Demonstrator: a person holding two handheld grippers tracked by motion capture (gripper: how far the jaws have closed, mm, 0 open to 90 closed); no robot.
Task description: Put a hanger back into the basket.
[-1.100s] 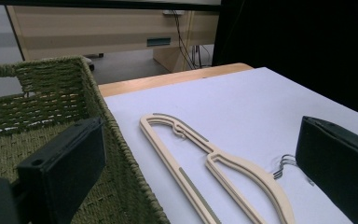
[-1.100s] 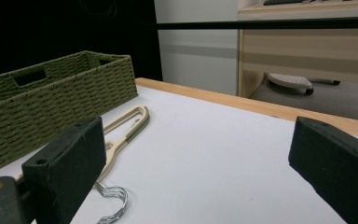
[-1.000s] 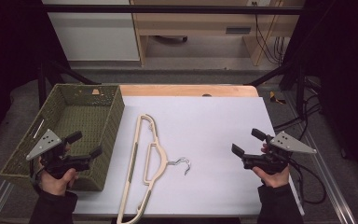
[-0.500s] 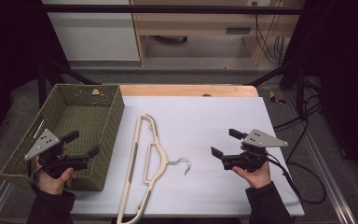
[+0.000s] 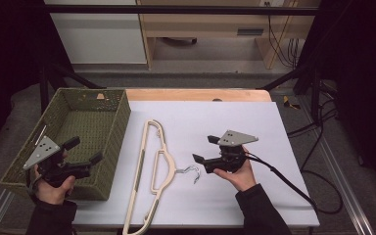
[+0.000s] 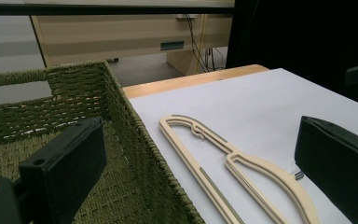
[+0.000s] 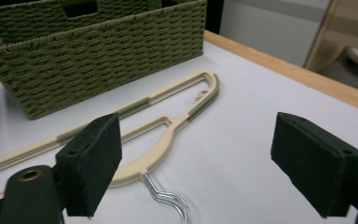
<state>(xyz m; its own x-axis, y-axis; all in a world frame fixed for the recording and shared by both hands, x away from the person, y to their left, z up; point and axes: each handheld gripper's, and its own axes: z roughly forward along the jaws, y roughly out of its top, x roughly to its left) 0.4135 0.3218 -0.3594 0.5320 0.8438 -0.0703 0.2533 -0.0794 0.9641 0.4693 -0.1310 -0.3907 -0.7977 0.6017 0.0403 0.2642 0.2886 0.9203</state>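
Note:
A cream plastic hanger [image 5: 138, 171] with a metal hook [image 5: 191, 171] lies flat on the white tabletop [image 5: 254, 122], its long bar running front to back. My right gripper [image 5: 203, 148] is open just right of the hook, jaws pointing left at it with nothing between them. The right gripper view has the hook [image 7: 168, 198] low between the jaws of the right gripper [image 7: 205, 163], and the hanger [image 7: 168, 126] beyond. My left gripper [image 5: 85, 150] is open and empty over the near right corner of the green woven basket [image 5: 120, 122]. The left gripper view looks past the left gripper [image 6: 203, 158] to the hanger [image 6: 242, 163].
The basket [image 6: 135, 121] stands at the table's left, its wall beside the hanger. A wooden strip [image 5: 196, 94] borders the far edge. The right gripper's cable [image 5: 284, 176] trails off to the right. Bare white surface lies right of my right hand.
My right gripper has moved left across the table, from near the right edge to just beside the hanger's hook. The left gripper has barely shifted.

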